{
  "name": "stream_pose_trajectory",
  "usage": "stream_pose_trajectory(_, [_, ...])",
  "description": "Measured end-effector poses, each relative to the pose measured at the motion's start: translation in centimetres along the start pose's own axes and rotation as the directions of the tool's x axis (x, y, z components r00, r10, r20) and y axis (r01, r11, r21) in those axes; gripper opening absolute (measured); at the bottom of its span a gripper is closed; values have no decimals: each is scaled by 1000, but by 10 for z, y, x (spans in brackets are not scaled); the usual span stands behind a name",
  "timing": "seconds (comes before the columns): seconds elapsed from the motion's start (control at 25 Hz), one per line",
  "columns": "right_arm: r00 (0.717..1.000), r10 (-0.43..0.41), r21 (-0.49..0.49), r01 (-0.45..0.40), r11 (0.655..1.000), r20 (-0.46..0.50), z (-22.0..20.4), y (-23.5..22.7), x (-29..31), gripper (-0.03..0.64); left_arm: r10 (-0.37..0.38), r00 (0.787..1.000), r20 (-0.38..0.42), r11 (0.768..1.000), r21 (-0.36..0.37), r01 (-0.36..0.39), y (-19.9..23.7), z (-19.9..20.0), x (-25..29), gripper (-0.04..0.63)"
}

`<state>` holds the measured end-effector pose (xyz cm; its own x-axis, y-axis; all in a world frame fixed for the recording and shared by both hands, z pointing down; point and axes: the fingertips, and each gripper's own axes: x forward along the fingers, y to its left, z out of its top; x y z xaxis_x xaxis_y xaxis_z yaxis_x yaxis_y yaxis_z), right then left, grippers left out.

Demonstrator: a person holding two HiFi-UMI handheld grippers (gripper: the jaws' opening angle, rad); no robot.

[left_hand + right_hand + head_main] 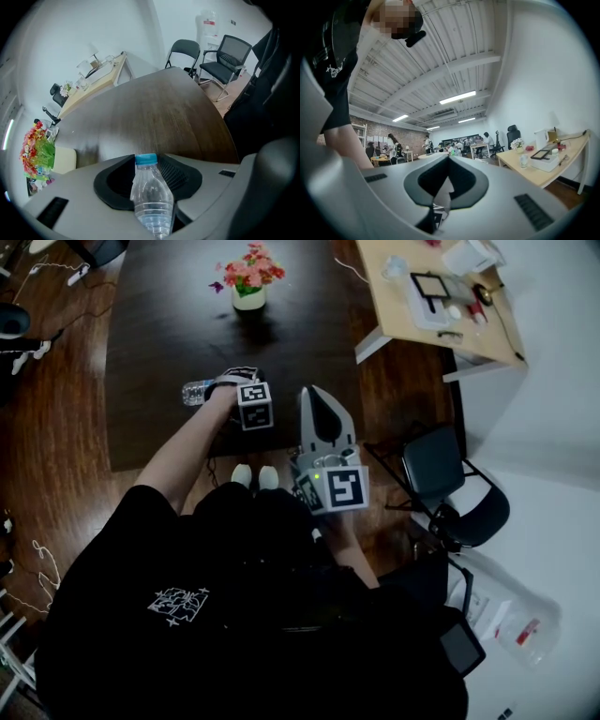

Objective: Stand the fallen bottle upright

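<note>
A clear plastic bottle [196,391] with a blue cap lies on its side on the dark wooden table [169,324], near the table's front edge. My left gripper [231,381] points steeply down over it. In the left gripper view the bottle [151,197] sits between the two grey jaws, cap pointing away from the camera, and both jaws press on its sides. My right gripper [320,401] hangs level off the table's right front corner, its tips together with nothing between them. The right gripper view shows those closed tips [449,157] against the room beyond.
A pot of pink and red flowers [249,279] stands at the table's far side. A light wooden desk [427,296] with small items is at the upper right. A black chair [448,486] stands to the right of me. Cables lie on the floor at left.
</note>
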<state>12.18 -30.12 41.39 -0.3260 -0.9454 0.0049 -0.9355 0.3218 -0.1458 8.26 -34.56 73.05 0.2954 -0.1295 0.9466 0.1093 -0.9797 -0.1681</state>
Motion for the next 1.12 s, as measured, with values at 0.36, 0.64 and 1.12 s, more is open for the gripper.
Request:
stream_pose_trajectory(0.36, [1000,2,10,-2,1000,-2,0,-3,-3,25,55,998,29,998,3,-55,7,3,-5,127])
stream_pose_trajectory(0.64, [1000,18,16,-18,1000,2,0,0,-2,25,241,961,136,969,-95,-229,39,1,-27,127])
stream_pose_trajectory(1.12, [998,62,14,-62,998,30,11,18,4,25,615,710,343,729,-590,-346,78,-25,-151,127])
